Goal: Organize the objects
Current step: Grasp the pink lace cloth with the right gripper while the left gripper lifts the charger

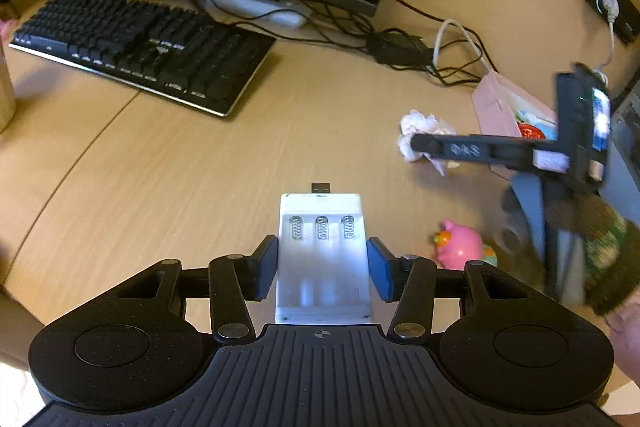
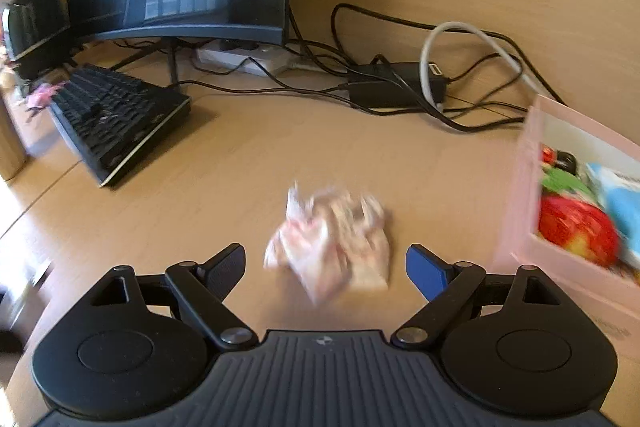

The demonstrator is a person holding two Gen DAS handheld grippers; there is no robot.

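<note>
Battery charger [image 1: 323, 255] gripped in left jaws; right jaws spread wide above crumpled wrapper [image 2: 332, 239]

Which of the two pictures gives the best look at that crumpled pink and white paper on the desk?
The right wrist view: the crumpled paper lies large and centred, just ahead of the open right gripper, though blurred. In the left wrist view the same paper is small, far right, and partly hidden behind one of the right gripper's fingers.

Warm indoor light; motion blur at right; fisheye-bent edges.
</note>
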